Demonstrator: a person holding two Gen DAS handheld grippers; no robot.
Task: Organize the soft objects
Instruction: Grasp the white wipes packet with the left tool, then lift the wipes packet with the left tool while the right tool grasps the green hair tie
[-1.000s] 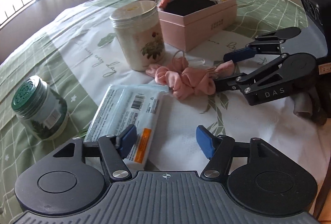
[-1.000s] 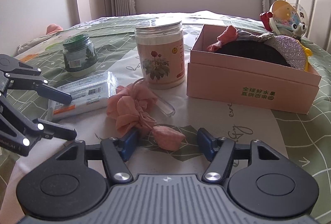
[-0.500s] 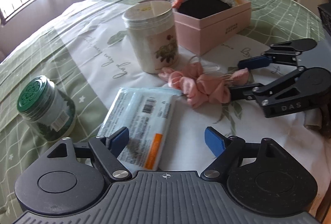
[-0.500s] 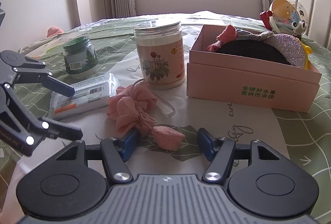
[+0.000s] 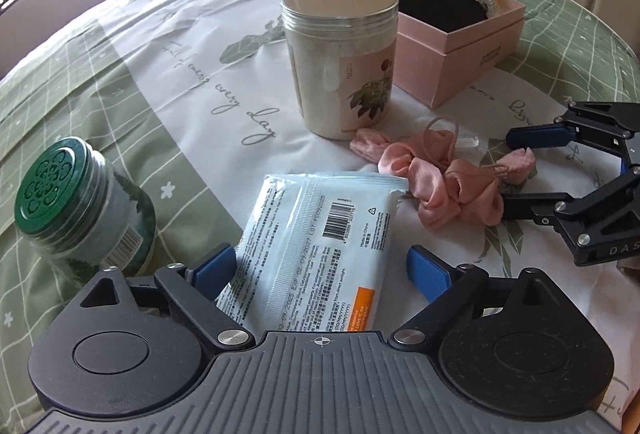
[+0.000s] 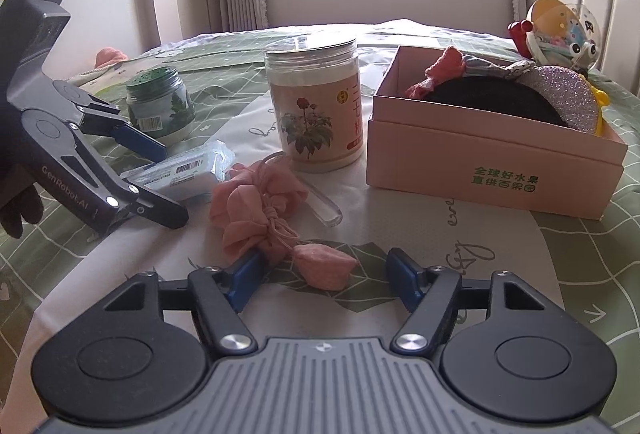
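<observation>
Left wrist view: left tool spread wide astride soft, slippery wipes pack; right tool open around limp pink fabric bundle, best pinched mid-bunch

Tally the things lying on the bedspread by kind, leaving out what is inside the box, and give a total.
Jars: 2, the tall jar and the green-lidded jar
Packets: 1, the wipes pack
Soft fabric pieces: 1, the pink scrunchie
Boxes: 1, the pink box
Clear tubes: 1
Toys: 1, the round toy
Total: 7
</observation>
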